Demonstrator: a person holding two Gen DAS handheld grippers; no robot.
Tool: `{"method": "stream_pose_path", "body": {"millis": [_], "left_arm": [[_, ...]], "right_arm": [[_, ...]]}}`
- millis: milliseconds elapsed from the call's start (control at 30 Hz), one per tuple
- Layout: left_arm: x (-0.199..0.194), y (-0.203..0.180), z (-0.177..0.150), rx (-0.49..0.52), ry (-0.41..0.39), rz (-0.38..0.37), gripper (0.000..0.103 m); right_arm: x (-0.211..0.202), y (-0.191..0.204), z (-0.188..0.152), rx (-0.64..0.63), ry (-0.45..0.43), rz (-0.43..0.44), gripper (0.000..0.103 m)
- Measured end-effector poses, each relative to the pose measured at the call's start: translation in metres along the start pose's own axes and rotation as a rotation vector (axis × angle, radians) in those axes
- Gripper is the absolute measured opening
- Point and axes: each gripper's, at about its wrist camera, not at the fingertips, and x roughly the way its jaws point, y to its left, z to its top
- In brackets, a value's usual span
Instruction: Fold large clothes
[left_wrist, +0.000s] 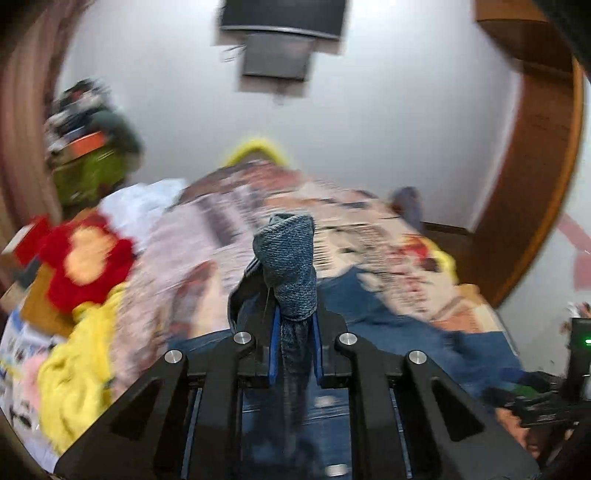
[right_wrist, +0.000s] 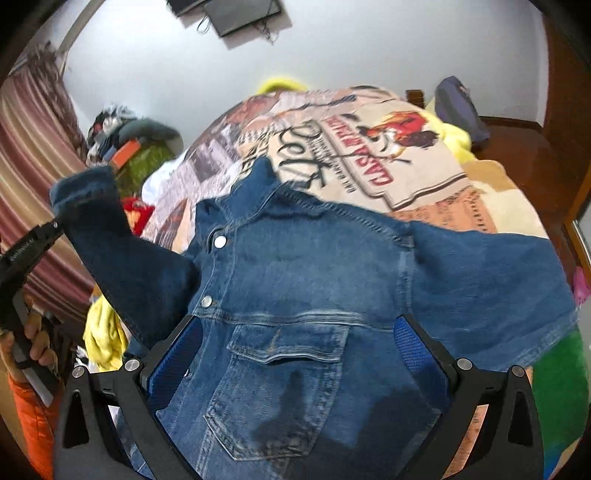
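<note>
The denim jacket (right_wrist: 306, 280) lies front-up on the printed blanket (right_wrist: 388, 155), chest pocket (right_wrist: 280, 384) at 6 o'clock in the right wrist view, collar toward 12. Its sleeve cuff (left_wrist: 291, 258) is pinched between the closed fingers of the left gripper (left_wrist: 295, 347) and lifted. The right gripper (right_wrist: 295, 362) hovers over the pocket, fingers spread wide. Yellow cloth (left_wrist: 77, 369) is heaped at 8 o'clock in the left wrist view.
</note>
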Motion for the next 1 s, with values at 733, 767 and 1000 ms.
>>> {"method": "stream_pose_path", "body": {"millis": [733, 767, 1000], "left_arm": [[0.087, -0.161, -0.121, 0.295, 0.505, -0.287, 0.041], [0.079, -0.156, -0.118, 0.272, 0.49, -0.307, 0.058], [0.032, -0.095, -0.089, 0.223, 0.298, -0.215, 0.089]], "right_arm": [[-0.039, -0.08, -0.01, 0.152, -0.002, -0.019, 0.103], [-0.037, -0.076, -0.009, 0.145, 0.002, -0.014, 0.103], [-0.004, -0.053, 0.0, 0.121, 0.08, 0.041, 0.103]]}}
